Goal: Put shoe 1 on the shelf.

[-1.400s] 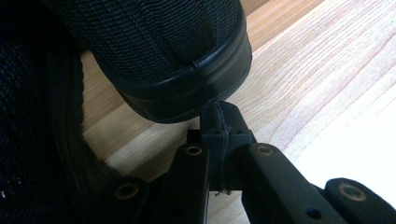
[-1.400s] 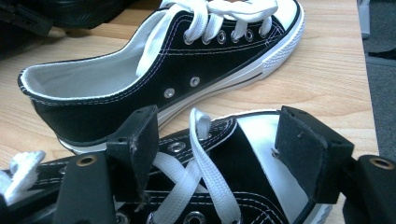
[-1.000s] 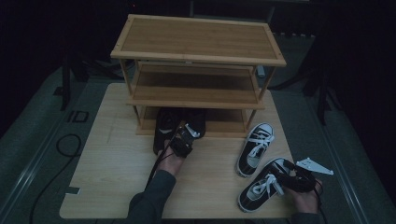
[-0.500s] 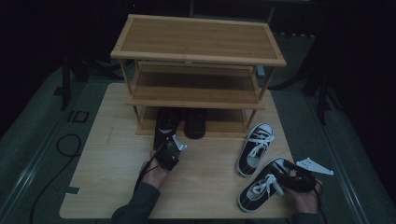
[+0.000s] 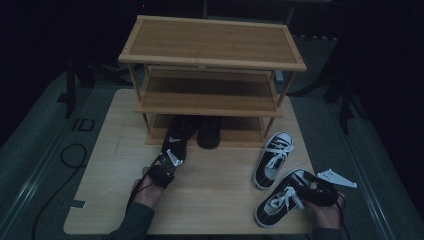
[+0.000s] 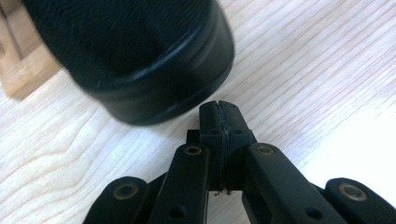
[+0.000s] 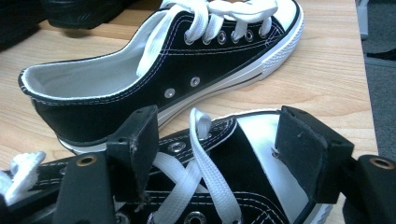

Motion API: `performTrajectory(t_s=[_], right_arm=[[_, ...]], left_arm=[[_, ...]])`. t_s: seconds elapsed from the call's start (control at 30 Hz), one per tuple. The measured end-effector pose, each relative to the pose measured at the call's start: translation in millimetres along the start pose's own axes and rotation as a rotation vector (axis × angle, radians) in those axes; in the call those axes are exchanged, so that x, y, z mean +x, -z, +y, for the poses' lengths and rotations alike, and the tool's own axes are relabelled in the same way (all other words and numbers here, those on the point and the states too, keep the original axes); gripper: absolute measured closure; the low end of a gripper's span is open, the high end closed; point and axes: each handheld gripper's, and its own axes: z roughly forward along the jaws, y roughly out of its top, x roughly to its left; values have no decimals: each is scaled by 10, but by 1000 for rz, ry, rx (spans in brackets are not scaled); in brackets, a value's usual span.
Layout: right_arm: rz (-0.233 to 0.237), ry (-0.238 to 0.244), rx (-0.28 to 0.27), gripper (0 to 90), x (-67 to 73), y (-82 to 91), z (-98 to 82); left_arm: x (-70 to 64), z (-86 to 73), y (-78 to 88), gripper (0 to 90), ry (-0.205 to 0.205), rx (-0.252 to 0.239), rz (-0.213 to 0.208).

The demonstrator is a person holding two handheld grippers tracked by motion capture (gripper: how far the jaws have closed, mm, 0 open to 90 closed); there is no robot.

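Four shoes are in the scene: two all-black shoes [image 5: 177, 136] [image 5: 209, 131] tucked at the bottom tier of one three-tier wooden rack [image 5: 212, 37], and two black-and-white lace-up sneakers [image 5: 272, 159] [image 5: 280, 197] lying on the one table [image 5: 215, 195]. Two hand-held grippers [image 5: 170, 159] [image 5: 307, 192] are present, one per hand.

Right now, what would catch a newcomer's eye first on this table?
A wooden shoe rack with three shelves stands at the back of the table, with a pair of black shoes poking out from under its lowest shelf. At the right, two black-and-white sneakers lie side by side, and the right gripper has its jaws open around the nearer one. The left gripper sits shut just behind the heel of a black shoe.
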Motion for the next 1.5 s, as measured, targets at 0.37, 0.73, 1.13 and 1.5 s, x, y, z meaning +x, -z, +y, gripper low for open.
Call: performTrajectory(t_s=[0.37, 0.73, 1.13, 1.5], right_arm=[[-1, 0, -1, 300, 0, -1, -1], [-1, -3, -1, 300, -1, -2, -2], [1, 0, 2, 300, -2, -1, 1], [2, 1, 2, 300, -5, -1, 1]], left_arm=[[150, -36, -92, 895, 61, -1, 24], [240, 131, -160, 898, 85, -18, 38], [78, 543, -317, 899, 11, -2, 15], [105, 695, -474, 900, 56, 29, -17]])
